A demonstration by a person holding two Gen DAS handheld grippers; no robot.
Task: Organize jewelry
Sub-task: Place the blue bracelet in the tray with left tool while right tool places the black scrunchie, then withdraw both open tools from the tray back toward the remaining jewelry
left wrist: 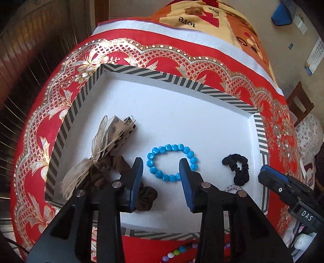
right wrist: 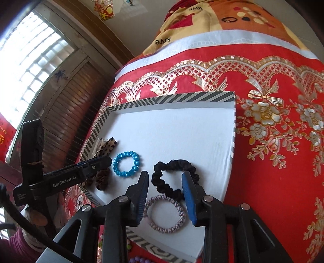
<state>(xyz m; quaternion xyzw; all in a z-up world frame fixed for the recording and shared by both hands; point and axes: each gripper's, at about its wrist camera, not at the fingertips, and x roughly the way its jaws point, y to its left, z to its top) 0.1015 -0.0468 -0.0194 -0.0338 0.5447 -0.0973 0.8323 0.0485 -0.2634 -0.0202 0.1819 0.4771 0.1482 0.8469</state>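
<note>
A white tray with a striped rim [left wrist: 162,75] [right wrist: 172,97] lies on a red and gold cloth. In it lie a blue bead bracelet [left wrist: 190,154] [right wrist: 117,161], a black scrunchie [left wrist: 242,176] [right wrist: 174,163], a brown scrunchie [left wrist: 105,168] [right wrist: 101,178], a leopard-print bow [left wrist: 117,129] [right wrist: 107,147] and a pink woven hair tie [right wrist: 180,210]. My left gripper [left wrist: 161,170] is open and empty, just above the bracelet's near side. My right gripper [right wrist: 165,186] is open and empty over the black scrunchie and the pink tie.
A string of coloured beads [left wrist: 178,252] [right wrist: 137,259] lies on the cloth in front of the tray. A patterned blanket [left wrist: 202,16] covers the far end. Wooden shutters [right wrist: 66,113] and a window stand at the left. A wooden chair [left wrist: 299,103] stands at the right.
</note>
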